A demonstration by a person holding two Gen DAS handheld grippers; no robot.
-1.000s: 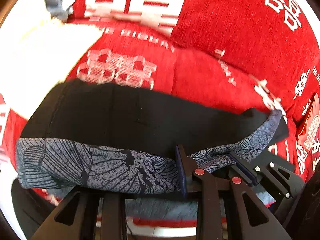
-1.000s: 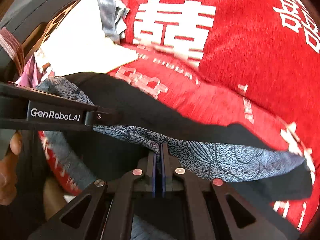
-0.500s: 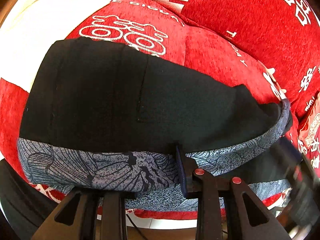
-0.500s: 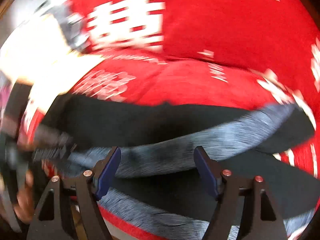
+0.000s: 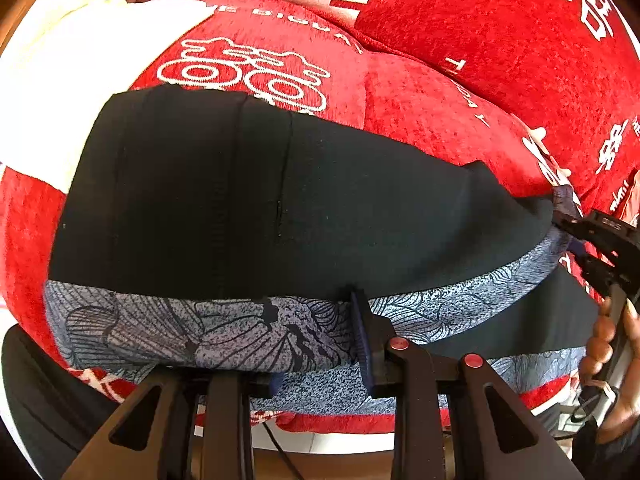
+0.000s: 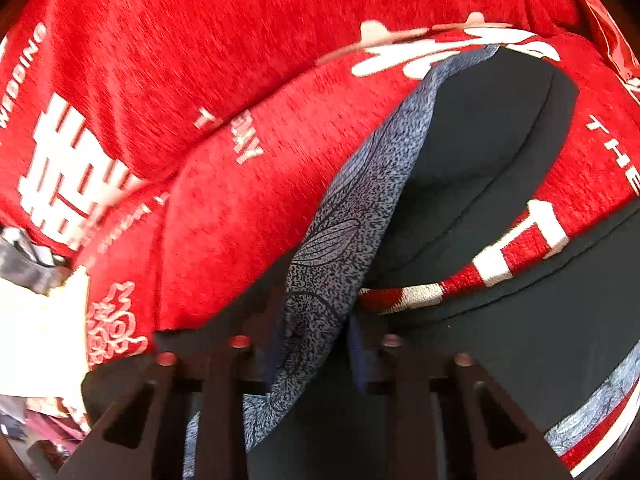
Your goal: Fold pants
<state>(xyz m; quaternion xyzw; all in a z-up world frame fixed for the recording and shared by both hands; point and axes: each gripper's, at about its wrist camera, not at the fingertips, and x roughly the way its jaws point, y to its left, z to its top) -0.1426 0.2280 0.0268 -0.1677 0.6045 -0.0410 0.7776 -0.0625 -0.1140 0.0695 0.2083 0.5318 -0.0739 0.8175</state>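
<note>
Left wrist view: the left gripper (image 5: 320, 338) remains clenched on the grey patterned band (image 5: 200, 332) of the pants (image 5: 240, 200); the grip is unchanged from a second ago, and the garment now lies flatter and wider across the red cushion (image 5: 420, 112). The right gripper (image 5: 576, 236), which a second ago pinched the band close beside the left one, now sits at the far right end of the same band, with a hand (image 5: 612, 364) behind it.

Right wrist view: the right gripper (image 6: 316, 344) has released, travelled along the edge and rolled; its jaws are closing, with the patterned band (image 6: 340, 240) between them; whether the pads already press the cloth cannot be told. Judgement: the band is now spanned at two well-separated points, so the edge can be drawn taut and carried over for the fold.
</note>
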